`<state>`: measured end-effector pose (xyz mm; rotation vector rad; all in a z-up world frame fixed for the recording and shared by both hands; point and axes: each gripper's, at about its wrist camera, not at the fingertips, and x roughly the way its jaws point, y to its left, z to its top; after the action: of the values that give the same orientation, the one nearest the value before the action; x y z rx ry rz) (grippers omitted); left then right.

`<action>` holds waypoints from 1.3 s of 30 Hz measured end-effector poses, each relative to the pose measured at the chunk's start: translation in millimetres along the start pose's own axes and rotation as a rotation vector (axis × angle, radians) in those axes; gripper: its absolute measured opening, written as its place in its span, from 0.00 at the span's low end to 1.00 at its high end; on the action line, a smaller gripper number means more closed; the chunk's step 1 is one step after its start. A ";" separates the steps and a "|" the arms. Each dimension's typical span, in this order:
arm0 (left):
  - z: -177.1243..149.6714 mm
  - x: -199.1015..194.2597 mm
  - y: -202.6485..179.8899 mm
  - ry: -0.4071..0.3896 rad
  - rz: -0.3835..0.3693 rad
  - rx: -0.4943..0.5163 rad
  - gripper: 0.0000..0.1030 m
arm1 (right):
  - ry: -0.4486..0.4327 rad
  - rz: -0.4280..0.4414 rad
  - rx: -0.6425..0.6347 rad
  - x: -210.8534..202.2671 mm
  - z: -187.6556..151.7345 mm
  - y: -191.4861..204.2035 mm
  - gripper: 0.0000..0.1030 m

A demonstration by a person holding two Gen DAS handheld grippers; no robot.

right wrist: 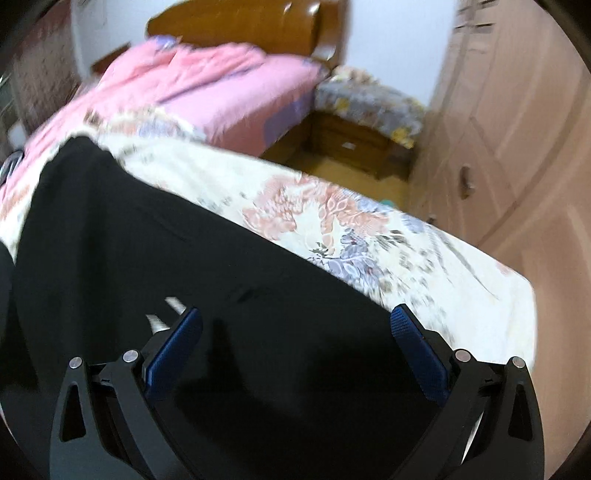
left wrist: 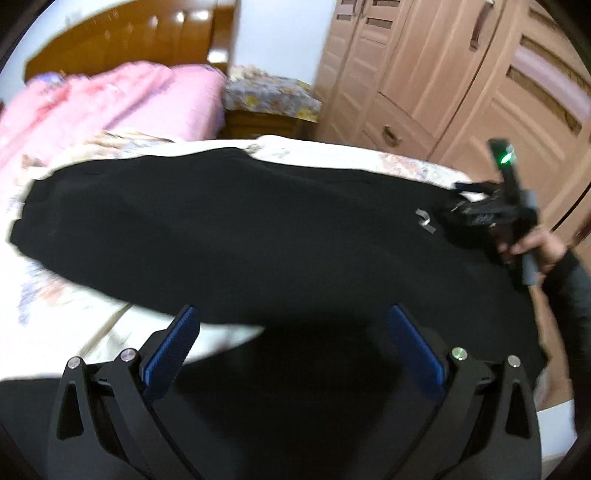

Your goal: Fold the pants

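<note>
We see the pants (left wrist: 229, 236) as matt black cloth, smooth, with a small silvery mark toward three o'clock. Under them, the bedspread (right wrist: 332, 218) looks like printed floral cloth. At eleven o'clock the quilt (right wrist: 207, 85) is soft pink fabric and the headboard (right wrist: 236, 33) glossy varnished wood. The wardrobe (left wrist: 443, 74) at one o'clock is paler matt wood. The left gripper (left wrist: 293, 328) has matt black plastic arms with ribbed blue pads (left wrist: 173, 347).

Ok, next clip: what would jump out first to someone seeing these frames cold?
The big black pants spread across the floral cream bedsheet, filling the middle of both views. Then the open left gripper and open right gripper with blue pads, poised over the cloth, and the pink quilt behind.
</note>
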<state>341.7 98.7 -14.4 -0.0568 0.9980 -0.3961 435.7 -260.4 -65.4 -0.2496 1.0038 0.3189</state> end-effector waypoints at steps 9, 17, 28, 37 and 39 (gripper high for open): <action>64.2 41.1 15.6 -0.012 -0.109 -0.008 0.98 | -0.035 0.213 -0.041 -3.0 -6.1 -12.2 0.64; 103.4 81.2 24.3 0.012 -0.258 -0.147 0.98 | -0.219 0.073 -0.069 -68.4 -40.3 5.0 0.13; 127.3 109.6 33.5 0.053 -0.417 -0.435 0.98 | -0.436 -0.058 -0.060 -143.9 -108.2 68.2 0.08; 130.5 146.6 48.4 0.171 -0.304 -0.557 0.94 | -0.257 0.092 0.031 -116.0 -103.2 45.8 0.09; 124.9 138.8 44.9 0.148 -0.341 -0.557 0.95 | -0.183 0.138 0.042 -103.1 -89.0 33.1 0.09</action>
<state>524.6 75.2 -68.2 -0.7163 1.2254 -0.4255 302.3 -275.9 -25.1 -0.1113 0.8472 0.4376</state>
